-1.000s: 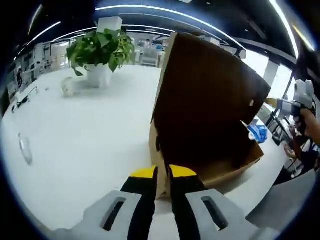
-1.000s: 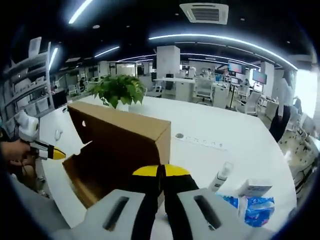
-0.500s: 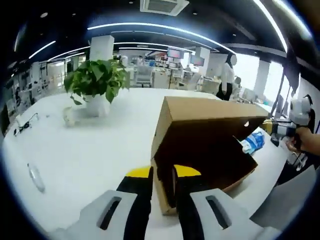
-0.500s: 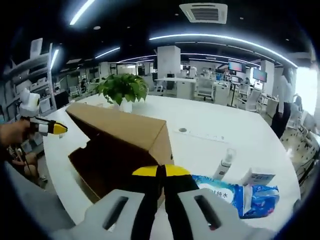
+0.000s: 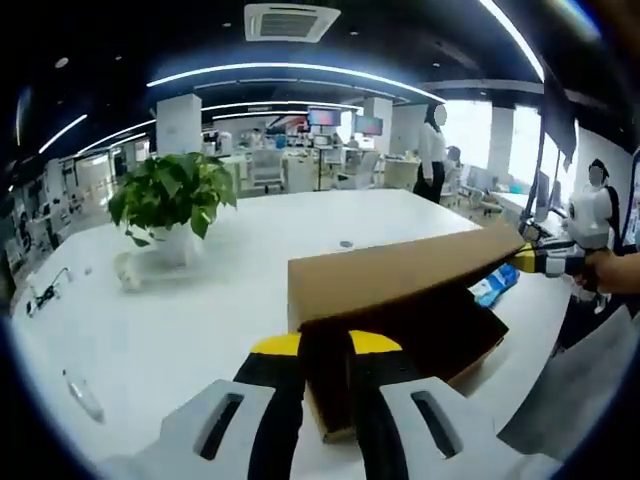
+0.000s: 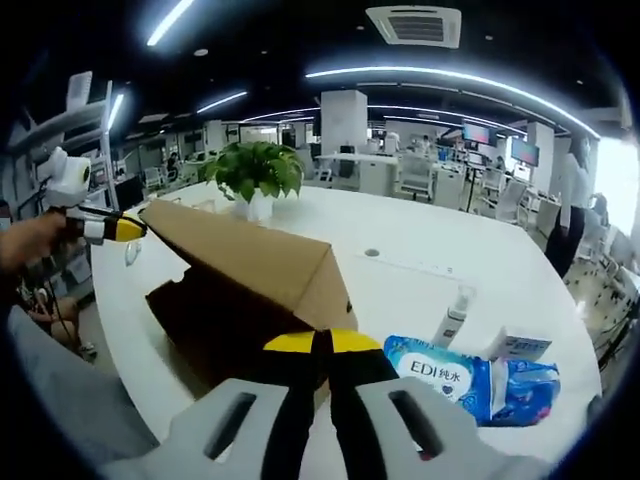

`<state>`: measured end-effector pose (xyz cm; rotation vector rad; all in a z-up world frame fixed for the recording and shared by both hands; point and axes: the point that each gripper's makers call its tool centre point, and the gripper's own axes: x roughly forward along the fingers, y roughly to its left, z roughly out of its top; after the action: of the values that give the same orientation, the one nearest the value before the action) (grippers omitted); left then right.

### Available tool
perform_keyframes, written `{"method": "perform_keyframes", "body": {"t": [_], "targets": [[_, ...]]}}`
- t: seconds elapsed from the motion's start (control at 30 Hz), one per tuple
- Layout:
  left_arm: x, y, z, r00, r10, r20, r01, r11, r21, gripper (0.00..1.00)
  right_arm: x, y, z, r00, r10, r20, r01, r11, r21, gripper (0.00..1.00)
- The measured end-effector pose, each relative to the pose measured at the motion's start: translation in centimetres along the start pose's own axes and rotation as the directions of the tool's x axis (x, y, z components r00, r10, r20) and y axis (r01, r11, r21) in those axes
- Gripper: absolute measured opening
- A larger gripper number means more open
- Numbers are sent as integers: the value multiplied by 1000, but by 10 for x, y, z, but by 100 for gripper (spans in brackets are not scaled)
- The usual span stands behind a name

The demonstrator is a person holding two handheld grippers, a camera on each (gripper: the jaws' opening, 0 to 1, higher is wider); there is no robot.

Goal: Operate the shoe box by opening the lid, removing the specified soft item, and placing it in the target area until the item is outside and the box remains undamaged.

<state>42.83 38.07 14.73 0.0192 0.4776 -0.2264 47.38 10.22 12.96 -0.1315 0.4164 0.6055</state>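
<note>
Left gripper view: potted plant (image 5: 170, 200) at 10 o'clock on the white tabletop (image 5: 200, 300). Left gripper (image 5: 325, 345) at 6 o'clock, jaws narrow, pinched on the near corner of the cardboard shoe box (image 5: 400, 300). Lid (image 5: 400, 272) hinged up, sloping toward 3 o'clock. Right gripper (image 5: 540, 260) at 3 o'clock, held by a hand (image 5: 610, 270), tips at the lid's far corner. Blue tissue pack (image 5: 493, 285) just behind the box.

Right gripper view: left gripper (image 6: 115, 228) at 9 o'clock, yellow tips touching the lid (image 6: 250, 260) corner. Box (image 6: 230, 300) sits centre, open side toward 8 o'clock. Right gripper (image 6: 322, 345) at 6 o'clock, jaws narrow, clamped on the box corner. Tissue pack (image 6: 460, 375) at 4 o'clock, small bottle (image 6: 452, 315) and white carton (image 6: 515, 345) beside it. Box contents too dark to tell.
</note>
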Motion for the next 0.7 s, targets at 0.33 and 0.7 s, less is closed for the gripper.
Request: {"method": "perform_keyframes", "body": {"t": [0.33, 0.7], "targets": [[-2, 8, -12, 1000, 13, -28, -12, 1000, 8, 13, -3, 4, -12, 1000, 11, -25, -11, 1000, 7, 2], [-4, -2, -29, 998, -31, -46, 34, 997, 68, 18, -6, 14, -28, 997, 50, -50, -53, 997, -54, 5]]}}
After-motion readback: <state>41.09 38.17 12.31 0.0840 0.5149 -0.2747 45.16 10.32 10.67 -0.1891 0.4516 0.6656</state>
